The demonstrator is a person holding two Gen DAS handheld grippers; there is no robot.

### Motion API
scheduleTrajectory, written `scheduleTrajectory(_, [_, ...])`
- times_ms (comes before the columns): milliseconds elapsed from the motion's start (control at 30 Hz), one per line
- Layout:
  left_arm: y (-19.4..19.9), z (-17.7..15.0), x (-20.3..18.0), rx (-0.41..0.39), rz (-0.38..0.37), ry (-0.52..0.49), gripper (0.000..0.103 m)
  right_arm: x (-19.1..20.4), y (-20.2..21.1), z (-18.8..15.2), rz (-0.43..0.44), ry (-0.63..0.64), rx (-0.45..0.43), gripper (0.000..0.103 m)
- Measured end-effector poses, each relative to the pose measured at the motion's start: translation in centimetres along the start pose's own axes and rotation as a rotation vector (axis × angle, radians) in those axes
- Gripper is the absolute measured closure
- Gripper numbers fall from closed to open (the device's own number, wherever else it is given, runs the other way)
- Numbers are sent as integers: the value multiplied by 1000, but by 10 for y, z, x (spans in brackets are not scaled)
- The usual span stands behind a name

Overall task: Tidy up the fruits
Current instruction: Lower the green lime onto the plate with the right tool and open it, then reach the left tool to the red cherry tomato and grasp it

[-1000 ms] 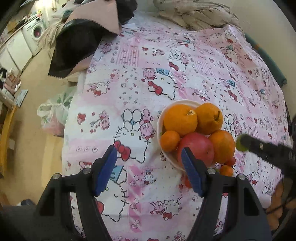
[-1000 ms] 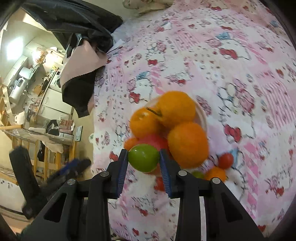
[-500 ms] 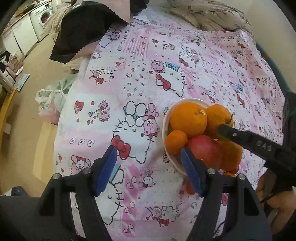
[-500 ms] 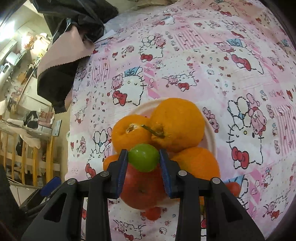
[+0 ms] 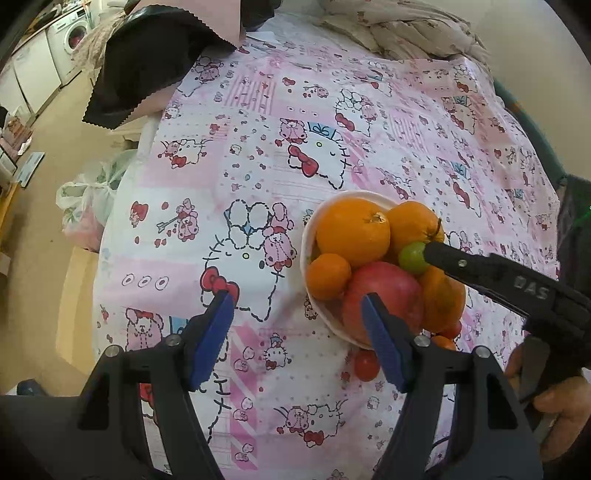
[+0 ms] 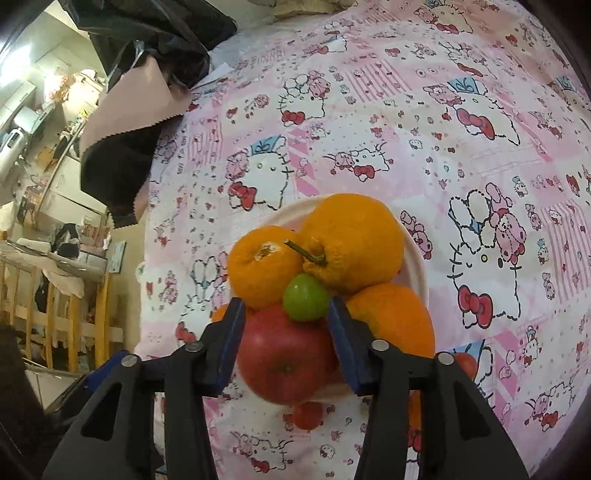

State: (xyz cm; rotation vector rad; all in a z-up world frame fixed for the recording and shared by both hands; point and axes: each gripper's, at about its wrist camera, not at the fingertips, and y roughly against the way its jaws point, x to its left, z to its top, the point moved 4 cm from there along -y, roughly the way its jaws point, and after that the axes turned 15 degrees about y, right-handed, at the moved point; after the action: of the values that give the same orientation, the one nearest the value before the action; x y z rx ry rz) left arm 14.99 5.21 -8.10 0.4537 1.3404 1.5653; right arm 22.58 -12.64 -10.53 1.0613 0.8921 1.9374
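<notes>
A white bowl point(image 5: 306, 251) point(image 6: 413, 258) on the pink cartoon-print tablecloth holds a heap of oranges point(image 5: 352, 230), a small mandarin point(image 5: 328, 275) and a red apple point(image 5: 384, 295) point(image 6: 284, 354). A small green fruit point(image 5: 412, 256) point(image 6: 304, 297) rests on top of the heap, between the apple and the oranges. My right gripper point(image 6: 286, 314) hangs over it with its jaws opening. The fruit lies between them, and the left pad stands clear of it. My left gripper point(image 5: 295, 306) is open and empty, low at the bowl's near left side.
Small red tomatoes point(image 5: 365, 363) point(image 6: 308, 415) lie on the cloth by the bowl's near side. A black and pink cloth point(image 5: 159, 55) drapes the far left corner and a crumpled blanket point(image 5: 406, 33) the far edge. A plastic bag point(image 5: 88, 199) sits on the floor at left.
The right gripper carried the green fruit in over the bowl and down onto the heap, then its jaws parted. The left gripper hardly moved.
</notes>
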Motion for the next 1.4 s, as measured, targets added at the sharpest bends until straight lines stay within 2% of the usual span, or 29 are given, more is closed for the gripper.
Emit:
scheduleTrajectory(233, [8,-4,-7,-23,-12,-29,35,-3,33,-10,-14,-5,-42,46])
scheduleTrajectory(300, [9,-5,-7,-27,-15,-34,35,-6,42,-14,-39,2,-55,37])
scheduleTrajectory(367, [11,-6,-8,-38,-11,-42,35,-11,55,-22,-60,-4,-80,21])
scheduleTrajectory(433, [13,-7,-9,-43,-14,-47,35,-17,64,-31,-76,-18,-83,17])
scheduleTrajectory(900, [11,-30,-19,-38,-15,-126,35,-50,91,-94,-88,-150,-96,17])
scheduleTrajectory(1233, [0,-42,-27,-24,-5,-174,35,-68,86,-105,-116,-222,-93,17])
scheduleTrajectory(1400, [-12,-48,-28,8,12,-187,35,-79,79,-110,-123,-278,-71,17])
